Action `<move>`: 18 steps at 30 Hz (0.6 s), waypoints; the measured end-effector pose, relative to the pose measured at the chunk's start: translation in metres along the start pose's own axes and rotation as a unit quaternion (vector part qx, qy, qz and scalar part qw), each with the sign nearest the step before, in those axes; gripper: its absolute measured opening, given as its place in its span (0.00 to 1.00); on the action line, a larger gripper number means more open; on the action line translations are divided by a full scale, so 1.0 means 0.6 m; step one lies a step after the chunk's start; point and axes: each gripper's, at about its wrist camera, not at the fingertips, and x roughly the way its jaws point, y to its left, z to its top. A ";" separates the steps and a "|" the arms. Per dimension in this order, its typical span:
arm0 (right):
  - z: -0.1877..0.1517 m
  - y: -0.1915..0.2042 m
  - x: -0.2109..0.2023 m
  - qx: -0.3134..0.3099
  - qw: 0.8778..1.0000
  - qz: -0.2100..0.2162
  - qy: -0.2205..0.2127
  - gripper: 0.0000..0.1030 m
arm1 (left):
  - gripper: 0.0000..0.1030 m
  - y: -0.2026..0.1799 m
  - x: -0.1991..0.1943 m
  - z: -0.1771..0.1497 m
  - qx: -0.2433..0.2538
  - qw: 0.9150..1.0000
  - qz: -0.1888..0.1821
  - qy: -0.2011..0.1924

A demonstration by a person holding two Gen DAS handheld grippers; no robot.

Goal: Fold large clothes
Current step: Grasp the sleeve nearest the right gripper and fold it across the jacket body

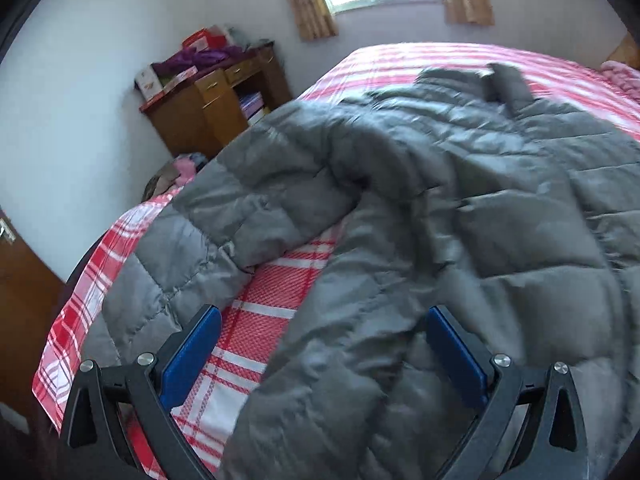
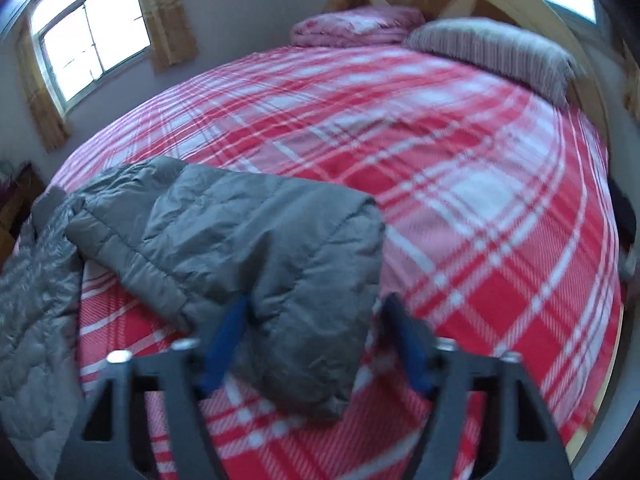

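Jacket (image 1: 400, 208): grey, quilted, spread at near edge of bed (image 2: 460, 200).
Left gripper (image 1: 324, 356): jaws spread, astride hem.
Right gripper (image 2: 316, 340): jaws apart, straddling sleeve (image 2: 280, 240); left pad touching.
Advice: pinch both layers fully before lifting.

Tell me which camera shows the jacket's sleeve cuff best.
The right wrist view: the grey jacket's sleeve lies across the plaid bed, its cuff end whole and near. The left wrist view shows mostly the jacket's body and the other sleeve, partly blurred.
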 end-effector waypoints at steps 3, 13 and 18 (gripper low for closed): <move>0.014 -0.010 0.009 -0.006 1.000 0.001 -0.001 0.27 | 0.99 0.011 0.020 -0.004 -0.009 1.000 0.000 0.013; 0.078 0.039 -0.036 -0.064 0.996 -0.014 -0.069 0.18 | 0.99 0.042 -0.022 0.015 -0.023 0.999 -0.029 0.019; 0.099 0.154 -0.115 -0.142 0.981 0.013 -0.131 0.17 | 0.99 0.054 -0.025 0.041 -0.024 0.999 -0.029 0.014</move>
